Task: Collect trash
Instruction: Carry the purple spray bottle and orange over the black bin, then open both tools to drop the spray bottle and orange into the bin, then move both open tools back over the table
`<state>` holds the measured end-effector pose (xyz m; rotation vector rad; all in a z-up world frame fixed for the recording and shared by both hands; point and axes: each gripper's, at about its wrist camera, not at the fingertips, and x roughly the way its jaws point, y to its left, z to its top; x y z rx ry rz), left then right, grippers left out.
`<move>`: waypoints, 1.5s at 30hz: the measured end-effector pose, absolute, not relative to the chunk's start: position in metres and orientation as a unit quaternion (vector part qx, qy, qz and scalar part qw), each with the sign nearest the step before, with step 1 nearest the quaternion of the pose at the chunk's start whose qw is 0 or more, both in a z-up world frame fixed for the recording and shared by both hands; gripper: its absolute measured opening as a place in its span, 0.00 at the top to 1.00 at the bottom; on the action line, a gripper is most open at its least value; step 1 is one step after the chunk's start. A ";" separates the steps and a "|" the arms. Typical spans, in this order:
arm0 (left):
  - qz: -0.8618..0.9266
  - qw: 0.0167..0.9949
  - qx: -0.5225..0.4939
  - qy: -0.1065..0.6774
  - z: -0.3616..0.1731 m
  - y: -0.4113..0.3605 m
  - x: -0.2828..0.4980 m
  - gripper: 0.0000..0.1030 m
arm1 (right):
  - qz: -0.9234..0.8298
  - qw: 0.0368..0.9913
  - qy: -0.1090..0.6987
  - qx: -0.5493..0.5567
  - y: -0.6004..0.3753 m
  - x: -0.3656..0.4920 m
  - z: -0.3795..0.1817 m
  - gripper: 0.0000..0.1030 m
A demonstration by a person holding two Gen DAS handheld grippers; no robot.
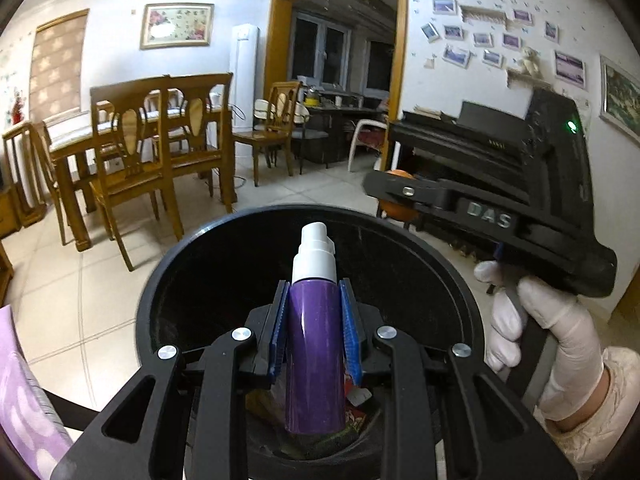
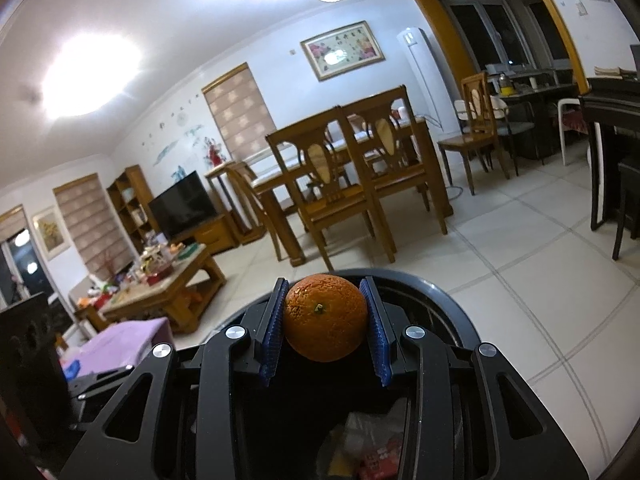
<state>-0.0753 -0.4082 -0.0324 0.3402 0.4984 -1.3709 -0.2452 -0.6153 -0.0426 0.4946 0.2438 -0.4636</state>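
My left gripper (image 1: 313,293) is shut on a purple spray bottle (image 1: 314,344) with a white pump top, held over the mouth of a round black trash bin (image 1: 192,256). Wrappers and scraps (image 1: 354,408) lie at the bin's bottom. In the left wrist view the right gripper (image 1: 394,190) comes in from the right, held by a gloved hand (image 1: 556,344), with an orange (image 1: 396,208) between its fingers. In the right wrist view the right gripper (image 2: 326,310) is shut on that orange (image 2: 325,317) above the same bin (image 2: 436,292), with crumpled trash (image 2: 368,444) inside.
A wooden dining table with chairs (image 1: 160,136) stands beyond the bin on the tiled floor (image 1: 64,304). A black piano (image 1: 472,140) is at the right wall. A cluttered coffee table (image 2: 160,284) and a purple cloth (image 2: 128,340) lie to the left.
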 end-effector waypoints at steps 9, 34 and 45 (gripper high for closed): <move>-0.626 0.726 0.145 0.244 -0.031 -0.412 -0.065 0.76 | -0.238 0.935 0.129 0.228 -0.595 -0.225 -0.051 0.64; -0.624 0.727 0.157 0.240 -0.034 -0.418 -0.074 0.75 | -0.225 0.937 0.147 0.223 -0.578 -0.207 -0.079 0.63; -0.613 0.745 0.156 0.212 -0.027 -0.415 -0.081 0.27 | -0.222 0.939 0.145 0.220 -0.568 -0.207 -0.075 0.36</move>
